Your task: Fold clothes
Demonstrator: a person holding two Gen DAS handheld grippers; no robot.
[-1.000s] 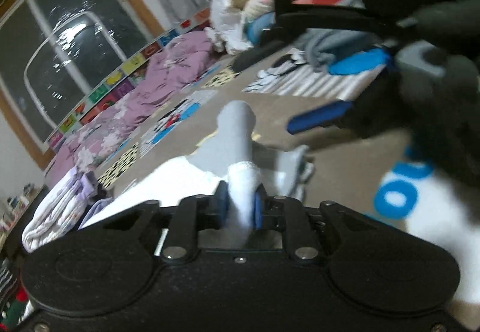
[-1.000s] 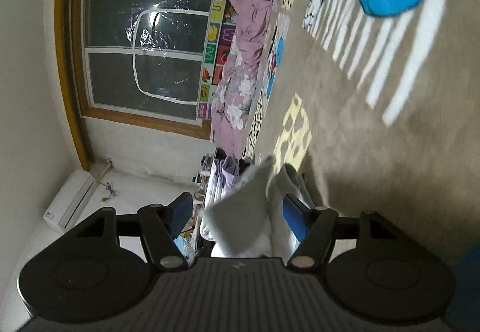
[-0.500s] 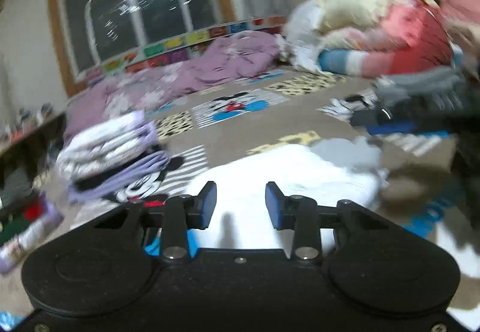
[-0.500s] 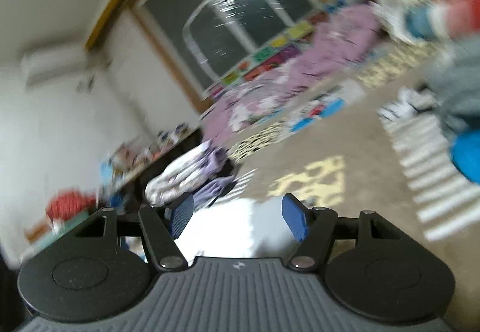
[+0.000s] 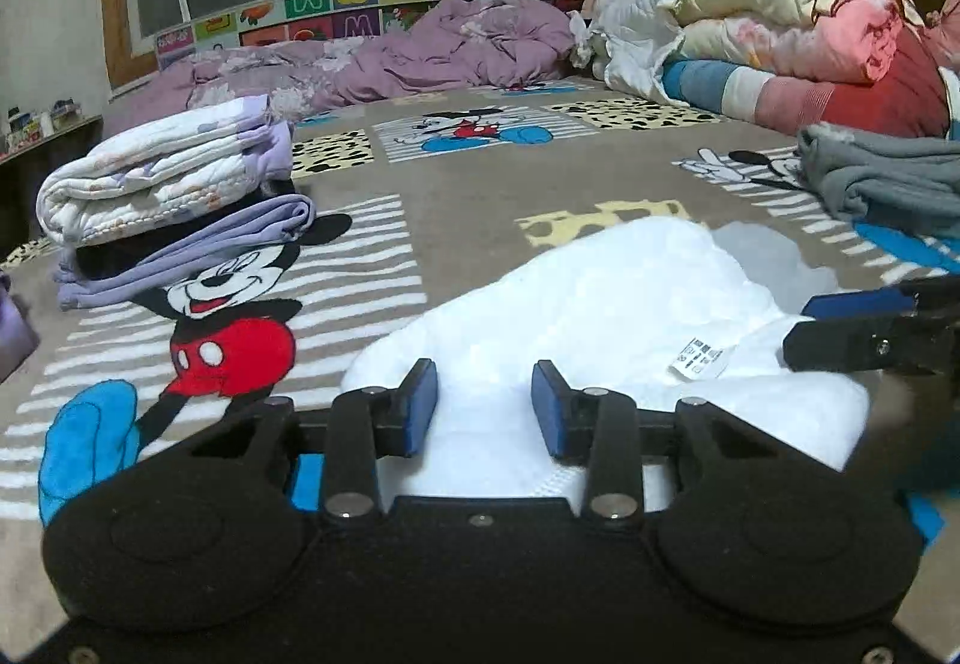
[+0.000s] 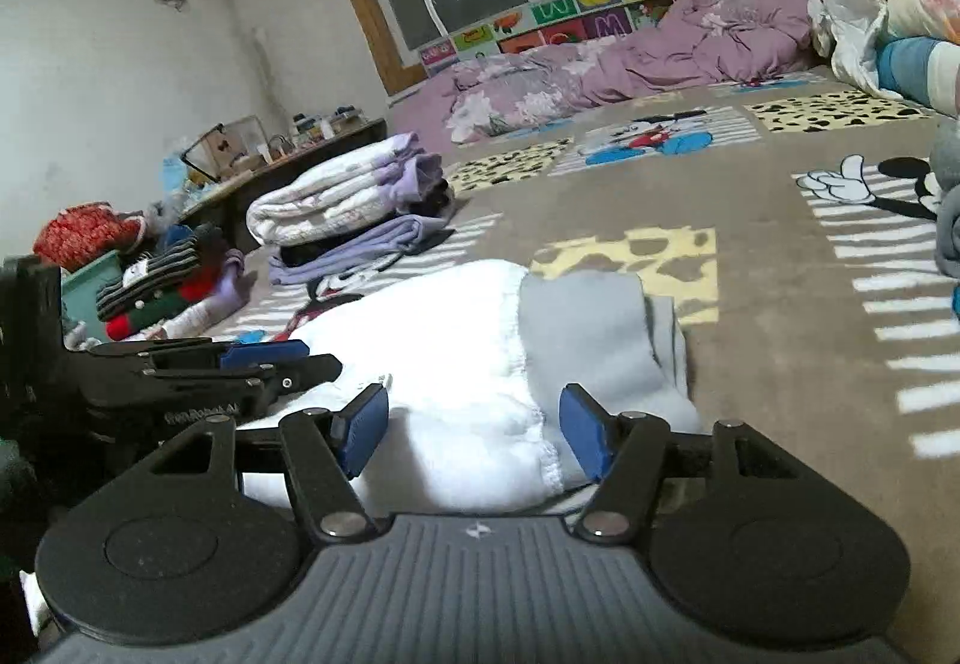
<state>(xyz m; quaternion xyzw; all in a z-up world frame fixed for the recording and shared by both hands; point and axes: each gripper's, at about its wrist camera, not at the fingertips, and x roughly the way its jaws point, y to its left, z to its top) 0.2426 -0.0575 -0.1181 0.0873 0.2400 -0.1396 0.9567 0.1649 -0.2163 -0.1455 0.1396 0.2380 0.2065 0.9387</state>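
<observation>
A white padded garment with a grey cuff and a small sewn label lies flat on the Mickey Mouse blanket. My left gripper hovers over its near edge, jaws apart, pads touching nothing. My right gripper is over the cuff end; its jaws are closing, with the white cloth showing between the pads, which stay clear of it. Each gripper shows in the other's view: the right gripper at the right edge, the left gripper at the left.
A folded stack of white and lilac bedding sits to the left. Crumpled grey clothes lie at the right. A purple duvet and piled quilts line the back. Striped clothes lie off the bed's left side.
A second ago the left gripper was shut on the raised garment and the right held it between its jaws. Both have let go, rolled level, and the garment now lies flat.
</observation>
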